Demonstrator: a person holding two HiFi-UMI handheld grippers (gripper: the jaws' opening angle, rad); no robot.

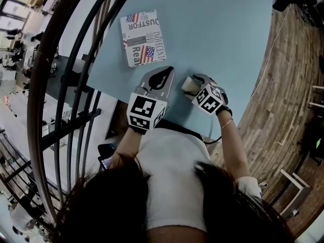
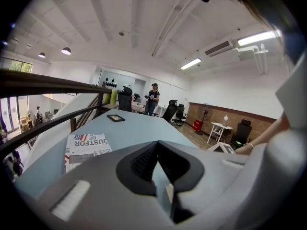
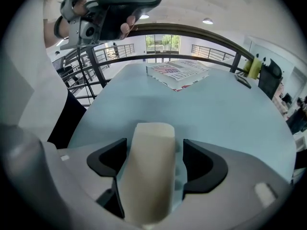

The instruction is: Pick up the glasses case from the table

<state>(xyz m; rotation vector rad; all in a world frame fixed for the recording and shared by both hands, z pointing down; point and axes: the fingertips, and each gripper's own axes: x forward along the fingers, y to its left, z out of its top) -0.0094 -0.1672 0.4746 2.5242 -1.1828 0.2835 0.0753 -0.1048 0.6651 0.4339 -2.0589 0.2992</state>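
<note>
1. Glasses case [image 1: 190, 85], head view: I see it as a pale cream piece at the front of my right gripper [image 1: 194, 84]. It is over the near edge of the light blue table [image 1: 217, 34]. I cannot tell from here whether it rests on the surface or is clear of it.
2. Also in the head view, my left gripper [image 1: 163, 76] sits just beside the right one, with its black jaws drawn together. A printed magazine [image 1: 143, 38] lies farther up the table, well apart from both.
3. Left gripper view: the left gripper [image 2: 157, 145] has its jaw tips pressed together and nothing is caught between them. The magazine [image 2: 86, 147] lies on the table [image 2: 134, 128] to the left.
4. Right gripper view: the right gripper [image 3: 153, 150] pinches the glasses case [image 3: 151, 171], which stands lengthwise between the two black pads. Beyond it are the table [image 3: 192, 109] and the magazine [image 3: 180, 71]. The left gripper [image 3: 110, 8] is at the upper left.
</note>
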